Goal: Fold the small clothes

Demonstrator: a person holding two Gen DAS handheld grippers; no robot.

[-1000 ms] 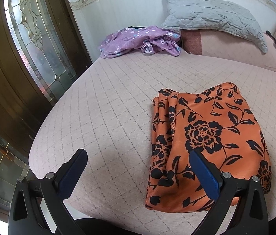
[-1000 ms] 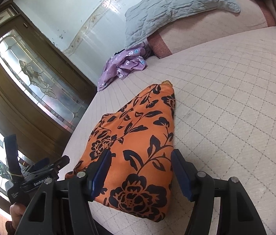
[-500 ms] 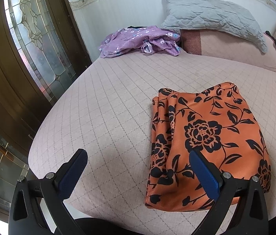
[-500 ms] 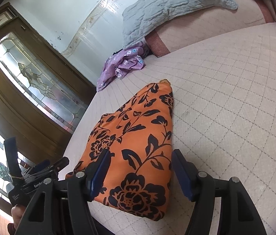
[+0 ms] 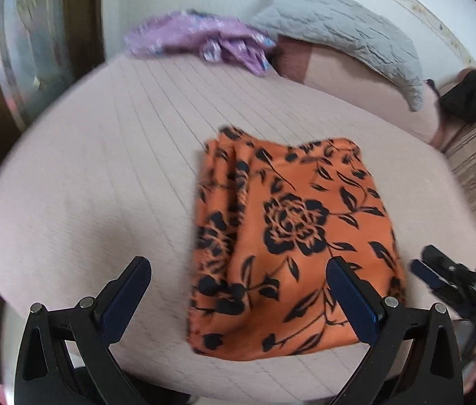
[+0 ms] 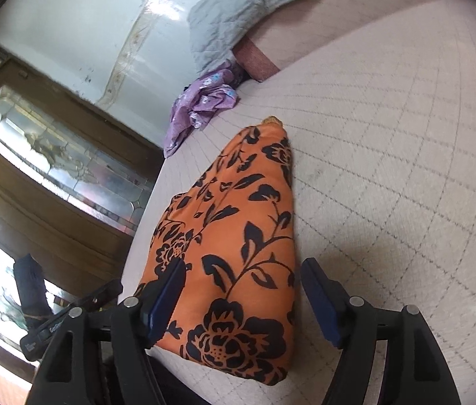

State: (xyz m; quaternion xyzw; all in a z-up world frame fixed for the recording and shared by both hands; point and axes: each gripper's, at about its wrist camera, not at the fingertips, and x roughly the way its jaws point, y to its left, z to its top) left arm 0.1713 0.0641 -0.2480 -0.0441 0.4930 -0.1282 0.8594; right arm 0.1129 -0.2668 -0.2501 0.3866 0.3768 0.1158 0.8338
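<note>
**Right fingers sit over the near end of the folded cloth**

Although both grippers hover at the near edge of the bed (image 5: 103, 175), it is the right gripper (image 6: 243, 298) that lies closer to the orange floral garment (image 6: 238, 236), whose near hem shows between its two fingers. Those fingers stand wide apart and hold nothing; whether they touch the cloth I cannot tell. The garment lies flat on the quilted bed cover as a folded rectangle, its long axis running away from the right gripper toward the grey pillow (image 6: 254, 3). In the left wrist view the same garment (image 5: 291, 236) lies ahead and to the right of the left gripper (image 5: 238, 297): the right-hand finger overlaps its near corner, the other stands over bare cover. These fingers are wide as well and empty. A crumpled purple garment (image 5: 200, 38) lies well apart at the far end. Judging by this, any further fold would best start from the near short edge.
</note>
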